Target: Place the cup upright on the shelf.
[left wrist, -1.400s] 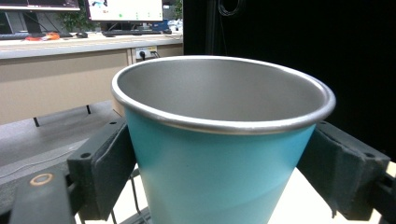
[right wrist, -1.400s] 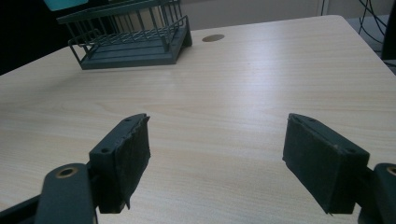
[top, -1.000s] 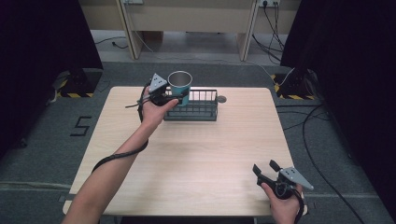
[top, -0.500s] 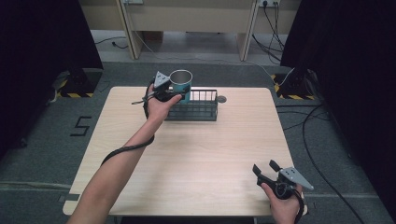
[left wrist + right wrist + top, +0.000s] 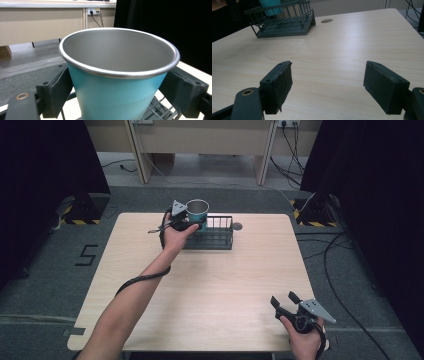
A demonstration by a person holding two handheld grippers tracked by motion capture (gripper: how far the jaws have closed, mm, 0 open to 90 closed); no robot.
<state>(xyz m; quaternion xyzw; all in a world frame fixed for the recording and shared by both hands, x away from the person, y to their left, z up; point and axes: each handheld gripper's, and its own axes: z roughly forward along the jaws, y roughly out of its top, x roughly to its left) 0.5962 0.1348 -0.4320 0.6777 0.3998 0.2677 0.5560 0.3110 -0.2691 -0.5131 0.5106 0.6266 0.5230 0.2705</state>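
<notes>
**Cup held over the rack**

While the right gripper (image 5: 285,301) rests near the table's (image 5: 235,285) front corner with its jaws spread wide and nothing between them, the left gripper (image 5: 187,221) clamps a teal cup (image 5: 117,97) from both sides. The cup stands upright, its steel rim above the jaws, at the left end of the dark wire rack (image 5: 216,234), far across the table.

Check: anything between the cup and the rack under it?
Nothing visible. The left claw holds the cup upright over the left end of the rack, and the slots under it look free. The right claw waits open at the near right corner of the table.
</notes>
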